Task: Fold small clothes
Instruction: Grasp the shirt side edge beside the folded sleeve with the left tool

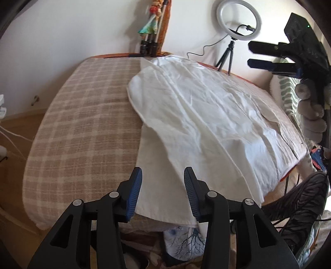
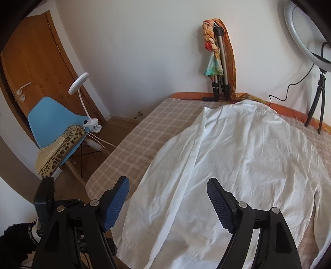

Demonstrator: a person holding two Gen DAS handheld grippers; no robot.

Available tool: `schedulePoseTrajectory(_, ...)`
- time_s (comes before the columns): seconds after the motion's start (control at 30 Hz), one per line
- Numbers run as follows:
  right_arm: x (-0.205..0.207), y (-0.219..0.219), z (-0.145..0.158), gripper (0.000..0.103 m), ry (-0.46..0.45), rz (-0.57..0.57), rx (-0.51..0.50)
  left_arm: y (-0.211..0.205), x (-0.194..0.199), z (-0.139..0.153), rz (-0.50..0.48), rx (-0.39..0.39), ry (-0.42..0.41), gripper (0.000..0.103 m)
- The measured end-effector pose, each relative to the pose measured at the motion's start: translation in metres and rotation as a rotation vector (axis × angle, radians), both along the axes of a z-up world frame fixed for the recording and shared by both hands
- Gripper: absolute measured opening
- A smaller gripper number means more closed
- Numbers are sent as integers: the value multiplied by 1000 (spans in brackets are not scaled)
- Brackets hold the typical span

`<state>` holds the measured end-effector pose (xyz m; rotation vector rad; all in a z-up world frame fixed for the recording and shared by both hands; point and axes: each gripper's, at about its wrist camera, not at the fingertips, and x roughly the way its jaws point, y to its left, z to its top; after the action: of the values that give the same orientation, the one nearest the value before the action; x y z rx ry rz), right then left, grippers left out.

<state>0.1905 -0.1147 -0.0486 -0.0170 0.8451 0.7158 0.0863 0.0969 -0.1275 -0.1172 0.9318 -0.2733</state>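
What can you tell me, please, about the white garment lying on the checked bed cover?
The white garment looks like thin, creased woven cloth. It lies spread on the beige checked cover, one side folded inward along a long lengthwise crease, its near hem overhanging the bed edge. Neither open gripper grasps it.

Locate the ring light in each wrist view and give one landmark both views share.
Left wrist: ring light at top, right of centre, on its black tripod.
Right wrist: ring light cut off at top right corner.
Shared landmark: the doll against the wall behind the bed.
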Motion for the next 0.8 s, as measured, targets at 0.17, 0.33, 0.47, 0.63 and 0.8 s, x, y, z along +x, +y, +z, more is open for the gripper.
schedulePoseTrajectory(0.17,32,45,3,72,55,28,-32,11,10,-20,33,-11,37,41)
schedulePoseTrajectory(0.33,69,99,-29,69,138,32,-77,18,8,-31,22,-70,78,40)
schedulePoseTrajectory(0.47,105,129,-61,69,211,-5,-105,27,9,-41,27,-190,126,32)
schedulePoseTrajectory(0.63,135,160,-89,68,217,-50,-189,35,5,-42,2,-292,129,4)
schedulePoseTrajectory(0.8,154,179,-115,68,255,-86,-264,34,-1,-33,-17,-300,90,2)
